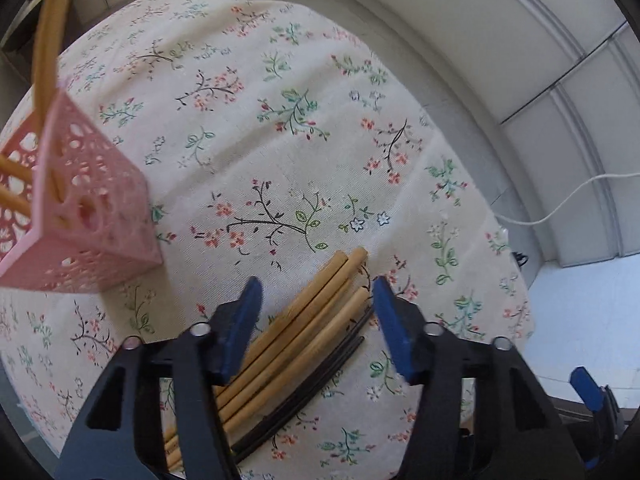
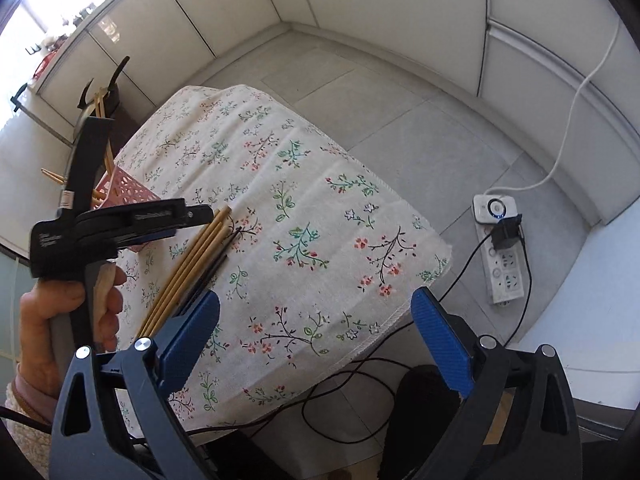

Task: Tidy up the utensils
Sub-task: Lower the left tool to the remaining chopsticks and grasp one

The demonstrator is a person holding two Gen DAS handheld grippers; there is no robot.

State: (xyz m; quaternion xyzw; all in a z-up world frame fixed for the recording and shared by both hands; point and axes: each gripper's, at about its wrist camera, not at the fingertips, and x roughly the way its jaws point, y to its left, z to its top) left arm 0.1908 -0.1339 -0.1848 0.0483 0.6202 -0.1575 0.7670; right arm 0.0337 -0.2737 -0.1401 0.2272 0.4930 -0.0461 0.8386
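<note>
Lying on cloth: bamboo chopsticks (image 1: 304, 336) bundled with black chopsticks (image 1: 320, 376) on the floral tablecloth (image 1: 280, 140), near the pink holder
Pink perforated holder (image 1: 92, 216): stands on the tablecloth, bamboo sticks inside
Left gripper (image 1: 318, 304): fingers spread wide over the bundle, gripping nothing
Right gripper (image 2: 316, 328): fingers wide apart, empty, above the tablecloth's edge
Floor: power strip (image 2: 500, 252) beyond the tablecloth

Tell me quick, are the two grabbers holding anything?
Left gripper: open, holding nothing, above the chopsticks on the tablecloth.
Right gripper: open, holding nothing.
</note>
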